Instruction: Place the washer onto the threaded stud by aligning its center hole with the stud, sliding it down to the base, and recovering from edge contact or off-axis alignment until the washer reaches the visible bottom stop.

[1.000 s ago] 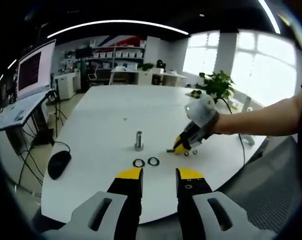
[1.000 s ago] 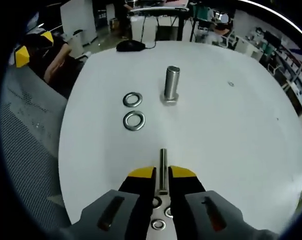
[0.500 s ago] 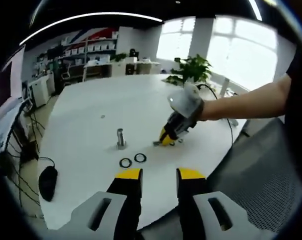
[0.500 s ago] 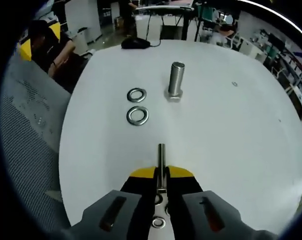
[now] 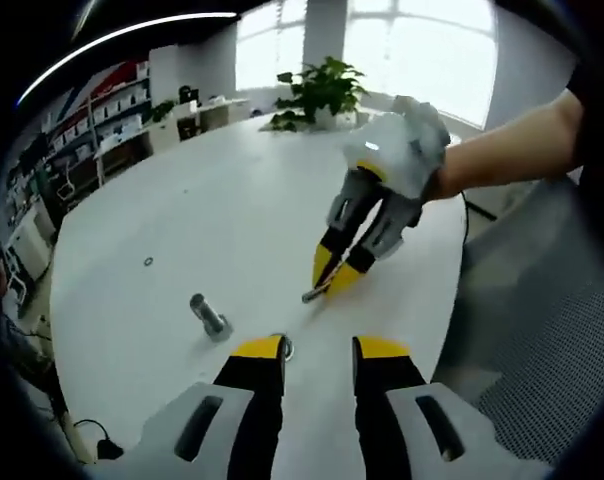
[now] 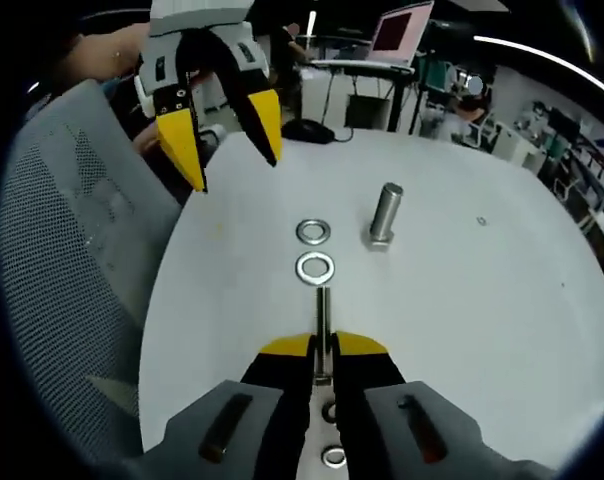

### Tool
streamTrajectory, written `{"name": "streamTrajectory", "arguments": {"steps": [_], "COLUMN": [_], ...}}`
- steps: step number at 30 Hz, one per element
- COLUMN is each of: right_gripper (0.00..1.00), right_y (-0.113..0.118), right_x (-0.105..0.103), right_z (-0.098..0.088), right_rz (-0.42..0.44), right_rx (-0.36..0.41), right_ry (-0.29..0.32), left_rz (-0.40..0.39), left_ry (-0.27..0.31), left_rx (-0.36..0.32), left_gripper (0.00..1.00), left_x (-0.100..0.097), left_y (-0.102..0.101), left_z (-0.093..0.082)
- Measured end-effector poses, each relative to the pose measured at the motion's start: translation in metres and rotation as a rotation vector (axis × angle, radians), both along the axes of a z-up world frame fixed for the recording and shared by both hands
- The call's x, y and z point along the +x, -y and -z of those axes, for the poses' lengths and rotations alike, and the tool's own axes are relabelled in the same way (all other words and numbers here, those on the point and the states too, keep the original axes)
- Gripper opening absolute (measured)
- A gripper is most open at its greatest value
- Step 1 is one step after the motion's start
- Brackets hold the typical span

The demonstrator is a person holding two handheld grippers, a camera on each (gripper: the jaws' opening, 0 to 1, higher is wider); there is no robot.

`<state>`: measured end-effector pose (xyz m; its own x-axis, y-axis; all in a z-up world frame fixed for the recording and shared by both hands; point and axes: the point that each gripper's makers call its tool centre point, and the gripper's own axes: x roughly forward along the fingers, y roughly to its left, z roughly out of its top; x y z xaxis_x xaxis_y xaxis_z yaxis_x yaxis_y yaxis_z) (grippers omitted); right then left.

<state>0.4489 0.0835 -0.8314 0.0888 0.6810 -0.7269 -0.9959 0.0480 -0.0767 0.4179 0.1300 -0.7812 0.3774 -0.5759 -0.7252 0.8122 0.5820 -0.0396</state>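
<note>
Your right gripper (image 6: pixel 323 348) is clamped on a thin metal rod (image 6: pixel 322 318) whose far tip sits just beside the nearer washer (image 6: pixel 314 267). A second washer (image 6: pixel 313 232) lies just beyond it on the white counter (image 6: pixel 462 330), and the threaded stud (image 6: pixel 385 214) stands upright to the right of both, apart from them. Your left gripper (image 6: pixel 225 128) hangs above the counter's far left edge with its jaws spread and nothing between them. Treat each washer as a light, stiff, flat steel ring: it is likely to slide on the smooth counter and offers little height to grip. Take hold across the outer rim, or tip one edge up with the rod first, and keep the ring level when you bring its hole over the stud. In the left gripper view the washers are largely hidden behind the left gripper's own jaws. More small rings (image 6: pixel 333 456) beneath the right gripper are partly covered, so their count cannot be confirmed. The stud's thread is too small to make out.
</note>
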Motion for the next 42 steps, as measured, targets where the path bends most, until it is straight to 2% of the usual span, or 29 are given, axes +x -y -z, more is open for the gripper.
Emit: {"name": "streamTrajectory", "arguments": {"steps": [2,6,10,12,15,18,21,25,26,28,34,39,42], "right_gripper": [0.08,0.08,0.08,0.08,0.08,0.08,0.08,0.08,0.08,0.08,0.08,0.08,0.08], "right_y": [-0.003,-0.006,-0.008,-0.009,-0.011,-0.014,-0.016,-0.018,-0.018,-0.019,-0.022,-0.022,-0.020], "right_x": [-0.005,-0.013,-0.019,-0.022,-0.027,-0.030,-0.031,-0.033,-0.032,-0.033,-0.037,-0.031,-0.029], "right_z": [-0.004,-0.006,-0.004,-0.004,-0.002,-0.001,0.000,0.000,0.001,0.002,0.008,0.007,0.008], "right_rz": [-0.023,-0.081,-0.125,-0.143,-0.169,-0.189,-0.195,-0.198,-0.198,-0.195,-0.186,-0.143,-0.096], "right_rx": [0.014,0.009,-0.009,-0.016,-0.026,-0.037,-0.038,-0.035,-0.035,-0.031,-0.028,-0.001,0.046], "right_ry": [0.008,0.029,0.054,0.064,0.075,0.087,0.090,0.087,0.088,0.082,0.076,0.078,0.033], "left_rz": [0.023,0.129,0.205,0.253,0.316,0.357,0.367,0.373,0.373,0.380,0.363,0.368,0.360], "left_ry": [-0.004,0.007,-0.017,-0.016,-0.045,-0.038,-0.048,-0.065,-0.089,-0.078,-0.126,-0.092,-0.089], "left_rx": [0.017,0.076,0.123,0.168,0.236,0.275,0.278,0.276,0.284,0.299,0.327,0.358,0.352], "left_gripper": [0.24,0.21,0.18,0.18,0.19,0.18,0.15,0.04,0.04,0.04,0.04,0.04,0.04], "left_x": [0.002,0.007,0.008,0.008,0.004,0.004,0.003,0.002,-0.001,0.000,-0.003,0.001,0.004], "left_y": [0.003,0.012,0.018,0.020,0.022,0.026,0.030,0.033,0.032,0.032,0.034,0.038,0.039], "left_z": [0.006,0.017,0.026,0.032,0.044,0.050,0.052,0.051,0.053,0.054,0.051,0.046,0.047]}}
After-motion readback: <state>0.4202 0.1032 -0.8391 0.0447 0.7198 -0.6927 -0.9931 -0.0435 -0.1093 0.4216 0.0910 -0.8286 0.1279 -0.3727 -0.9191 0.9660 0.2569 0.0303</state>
